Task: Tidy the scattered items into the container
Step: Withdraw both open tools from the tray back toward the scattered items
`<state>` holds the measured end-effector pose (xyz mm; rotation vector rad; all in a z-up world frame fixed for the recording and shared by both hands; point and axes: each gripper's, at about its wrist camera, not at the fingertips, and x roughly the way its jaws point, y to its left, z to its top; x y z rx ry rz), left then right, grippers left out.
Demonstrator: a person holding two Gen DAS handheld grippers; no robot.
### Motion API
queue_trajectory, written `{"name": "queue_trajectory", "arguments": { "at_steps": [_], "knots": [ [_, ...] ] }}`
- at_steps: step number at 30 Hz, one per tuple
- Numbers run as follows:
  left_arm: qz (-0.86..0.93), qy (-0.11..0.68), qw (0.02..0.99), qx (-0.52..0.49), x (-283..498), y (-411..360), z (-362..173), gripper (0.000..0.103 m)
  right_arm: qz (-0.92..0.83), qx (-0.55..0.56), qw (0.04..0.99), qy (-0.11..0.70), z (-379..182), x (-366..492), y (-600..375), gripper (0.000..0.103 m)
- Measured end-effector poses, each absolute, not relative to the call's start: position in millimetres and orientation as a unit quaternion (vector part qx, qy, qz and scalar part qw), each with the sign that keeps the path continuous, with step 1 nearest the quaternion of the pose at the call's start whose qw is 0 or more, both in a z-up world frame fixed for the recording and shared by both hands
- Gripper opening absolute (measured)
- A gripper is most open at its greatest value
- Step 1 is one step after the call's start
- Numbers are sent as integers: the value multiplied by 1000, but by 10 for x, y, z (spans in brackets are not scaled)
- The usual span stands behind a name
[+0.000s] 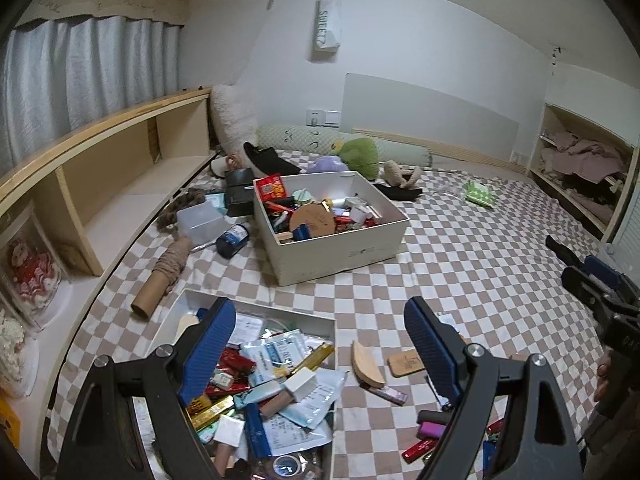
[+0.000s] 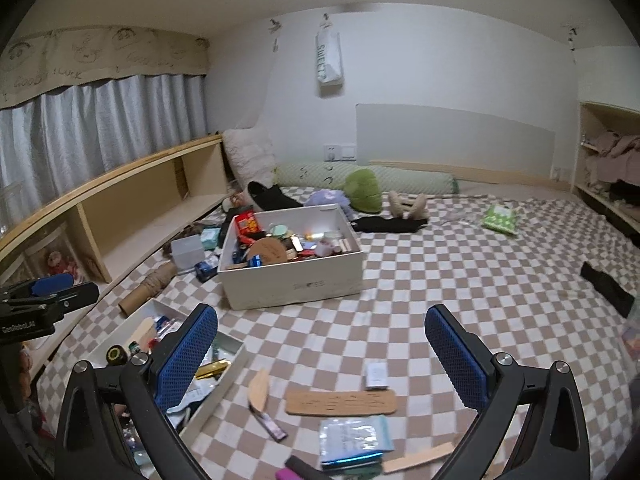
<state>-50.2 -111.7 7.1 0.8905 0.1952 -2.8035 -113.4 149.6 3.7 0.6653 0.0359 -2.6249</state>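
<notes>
A big white box [image 1: 340, 248] [image 2: 296, 288], full of small items, stands mid-bed. A shallow white tray [image 1: 260, 306] [image 2: 224, 380], heaped with packets and tubes, lies under my left gripper [image 1: 320, 312], which is open and empty. My right gripper [image 2: 320, 314] is also open and empty, above loose items on the checked sheet. These are a crescent wooden piece [image 2: 259, 390] [image 1: 366, 366], a cork tag [image 2: 340, 402] [image 1: 406, 364], a foil packet [image 2: 354, 440], a small white carton [image 2: 377, 375] and a purple tube [image 2: 272, 426]. Red lighters [image 1: 418, 450] lie near the right finger in the left wrist view.
A cardboard tube [image 1: 156, 284], a clear tub [image 1: 200, 220] and a dark can [image 1: 232, 240] lie left of the big box. Plush toys and a bolster [image 2: 360, 184] line the headboard. A wooden shelf [image 1: 120, 184] runs along the left. A black sock [image 2: 608, 288] and green packet [image 2: 500, 220] lie to the right.
</notes>
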Motion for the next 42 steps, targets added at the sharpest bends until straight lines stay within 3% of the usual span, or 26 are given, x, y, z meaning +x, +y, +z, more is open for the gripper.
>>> {"name": "queue_trajectory", "arguments": {
  "at_steps": [14,24,32,42],
  "knots": [
    [-953,57,62,293,-614,-693,98,87,-956,241,167,16,35,-1125,2159,103],
    [-951,40,33,306,-756,-398,-17,87,-952,264,155,9,-225,-1169,2425,103],
    [-956,45,20,288,-783,-236,-120,87,-950,273,142,-43,-473,-1175,2698,103],
    [-942,18,-12,335,-886,23,-439,89,-940,319,119,-29,-868,-1243,2909,103]
  ]
}}
